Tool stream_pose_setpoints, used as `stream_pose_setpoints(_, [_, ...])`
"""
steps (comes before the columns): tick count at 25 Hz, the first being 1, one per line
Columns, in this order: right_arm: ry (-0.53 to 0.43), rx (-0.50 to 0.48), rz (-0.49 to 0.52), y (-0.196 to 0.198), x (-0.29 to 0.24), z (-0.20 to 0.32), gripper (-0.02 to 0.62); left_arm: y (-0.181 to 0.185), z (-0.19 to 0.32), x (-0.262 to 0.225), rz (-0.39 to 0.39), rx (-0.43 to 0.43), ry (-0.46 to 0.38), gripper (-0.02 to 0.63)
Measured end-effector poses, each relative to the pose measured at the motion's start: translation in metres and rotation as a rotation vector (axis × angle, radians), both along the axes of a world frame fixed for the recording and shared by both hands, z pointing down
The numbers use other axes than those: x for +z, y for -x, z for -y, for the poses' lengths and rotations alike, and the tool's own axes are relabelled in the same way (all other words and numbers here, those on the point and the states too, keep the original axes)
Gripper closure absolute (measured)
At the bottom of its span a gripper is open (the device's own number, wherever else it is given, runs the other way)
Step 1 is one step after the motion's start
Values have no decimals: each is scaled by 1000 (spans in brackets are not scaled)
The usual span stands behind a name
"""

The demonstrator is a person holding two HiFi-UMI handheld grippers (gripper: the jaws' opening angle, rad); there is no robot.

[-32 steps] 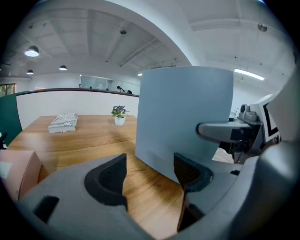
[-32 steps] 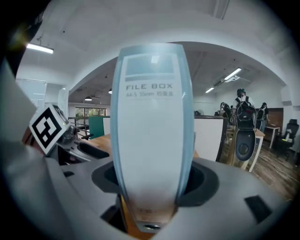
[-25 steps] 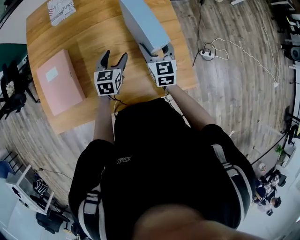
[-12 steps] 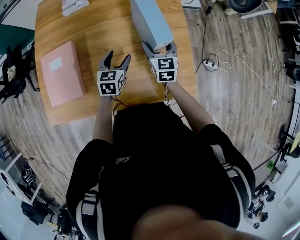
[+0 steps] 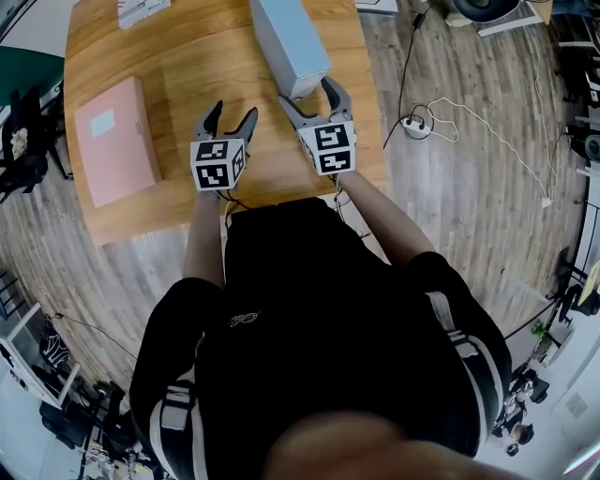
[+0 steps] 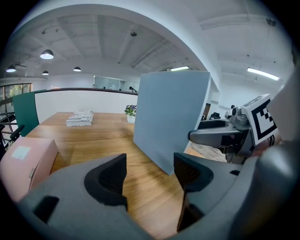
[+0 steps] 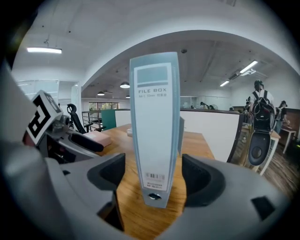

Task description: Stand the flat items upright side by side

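Note:
A light blue file box [image 5: 289,42] stands upright on the wooden table [image 5: 187,75], its labelled spine [image 7: 154,126] toward me. My right gripper [image 5: 307,94] straddles the near end of that spine; its jaws are opening, and a gap shows on each side between the pads and the box. In the right gripper view the gripper [image 7: 153,180] has the box's foot between its fingers, untouched. A pink file box [image 5: 114,141] lies flat at the table's left. My left gripper [image 5: 228,120] hovers open and empty left of the blue box [image 6: 171,117], with the pink box [image 6: 23,161] to its left.
A stack of printed papers [image 5: 142,9] lies at the table's far edge, with a small potted plant [image 6: 130,112] nearby. A power strip with white cables [image 5: 412,122] lies on the floor to the right. The table's near edge [image 5: 234,206] runs just in front of me.
The right gripper's jaws have spread apart off the blue box's spine, and the box stays standing. The left gripper has kept its place and width.

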State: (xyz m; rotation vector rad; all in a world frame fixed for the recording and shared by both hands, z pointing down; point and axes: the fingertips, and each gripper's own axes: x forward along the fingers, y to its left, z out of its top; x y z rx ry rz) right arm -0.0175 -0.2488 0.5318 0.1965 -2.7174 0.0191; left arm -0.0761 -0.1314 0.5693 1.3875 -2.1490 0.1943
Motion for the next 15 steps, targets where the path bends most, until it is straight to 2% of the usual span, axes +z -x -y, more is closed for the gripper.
stream_pose_setpoints(8, [19,-51,9,-39,1,-11,227,-27,1,-1,9,-29,-14,284])
stream_pose_setpoints(11, [12,-115,-5,-53,1,-19,249,-34,-2,-6,14,-61,-27,284])
stream_pose_setpoints(15, [39,-237,-11,-62,5,-40,258,-40,-23,-16,27,-151,-36,284])
